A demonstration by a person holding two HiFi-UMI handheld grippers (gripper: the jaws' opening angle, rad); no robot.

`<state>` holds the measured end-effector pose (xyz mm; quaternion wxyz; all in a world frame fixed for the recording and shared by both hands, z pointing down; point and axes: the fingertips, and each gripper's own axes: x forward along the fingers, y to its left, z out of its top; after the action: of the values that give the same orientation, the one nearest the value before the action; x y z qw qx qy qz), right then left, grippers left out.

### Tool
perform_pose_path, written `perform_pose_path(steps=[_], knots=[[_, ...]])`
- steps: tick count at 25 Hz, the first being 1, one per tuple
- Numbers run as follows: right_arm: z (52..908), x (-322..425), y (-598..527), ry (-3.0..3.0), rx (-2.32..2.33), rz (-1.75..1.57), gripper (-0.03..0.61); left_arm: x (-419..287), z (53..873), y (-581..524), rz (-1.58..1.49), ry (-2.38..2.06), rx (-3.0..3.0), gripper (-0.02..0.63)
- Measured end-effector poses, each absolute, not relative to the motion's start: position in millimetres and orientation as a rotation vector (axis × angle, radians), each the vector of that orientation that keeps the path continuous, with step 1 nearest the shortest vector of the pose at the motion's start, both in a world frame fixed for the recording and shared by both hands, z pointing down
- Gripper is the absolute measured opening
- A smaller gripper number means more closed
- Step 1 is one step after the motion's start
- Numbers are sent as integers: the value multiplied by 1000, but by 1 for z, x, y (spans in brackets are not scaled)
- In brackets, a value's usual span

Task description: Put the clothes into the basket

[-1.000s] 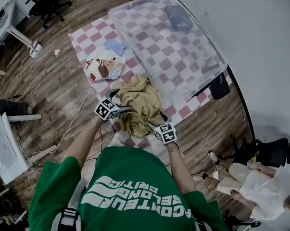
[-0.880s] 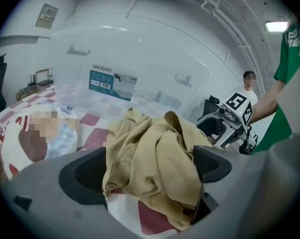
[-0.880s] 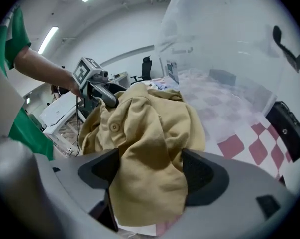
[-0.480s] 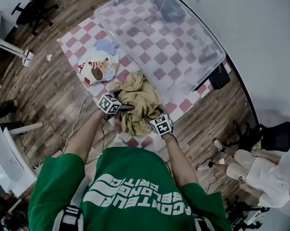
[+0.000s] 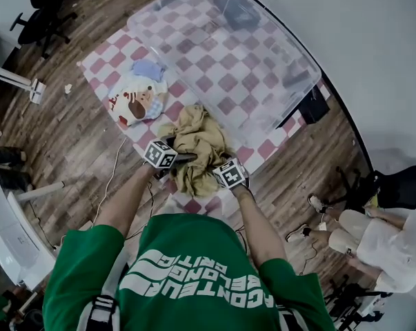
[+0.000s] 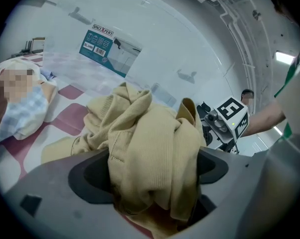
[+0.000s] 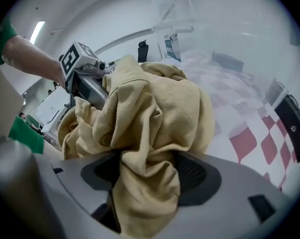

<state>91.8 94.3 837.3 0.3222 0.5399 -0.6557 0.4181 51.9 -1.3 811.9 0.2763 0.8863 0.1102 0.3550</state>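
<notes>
- Tan garment (image 5: 197, 147): 1 crumpled heap, sandy beige, many folds, no print.
- Left gripper view shows a fine ribbed knit on it. Right gripper view shows a smoother twill with 1 round button (image 7: 106, 140) in the same colour.
- It lies on the pink-and-white checked mat (image 5: 104, 57) on the wood floor (image 5: 76, 136), just beside the near long side of the basket (image 5: 221, 54) and outside it.
- The basket is a clear plastic bin and the mat's checks show through its bottom.
- Left gripper (image 6: 152, 172): its fingers (image 6: 92, 180) have just been closing. They stand wide, with a thick bunch of the garment filling the gap and pressing both pads.
- Right gripper (image 7: 149, 173): its fingers (image 7: 194, 176) have also just been closing. A twisted fold of the garment is pinched between the pads and hangs down below them.
- The 2 grippers hold opposite sides of the heap, left one at its left edge, right one at its lower right.
- 2 more pieces on the mat, well apart from the heap: a white printed garment (image 5: 135, 101) and a small blue piece (image 5: 147, 69) just beyond it.
</notes>
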Motion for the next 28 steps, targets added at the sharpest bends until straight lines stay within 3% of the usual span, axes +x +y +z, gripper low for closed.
perform_pose_path(steps=[4,10,28], knots=[[832,87,93,-1722,1428,1060,261,55,804,8,911,295,2370,425],[819,86,87,-1741,1452,1047,198,55,790,15,846,281,2361,362],[757,61,78,-1880,1529,880,169,20,723,19,688,222,2474,330]])
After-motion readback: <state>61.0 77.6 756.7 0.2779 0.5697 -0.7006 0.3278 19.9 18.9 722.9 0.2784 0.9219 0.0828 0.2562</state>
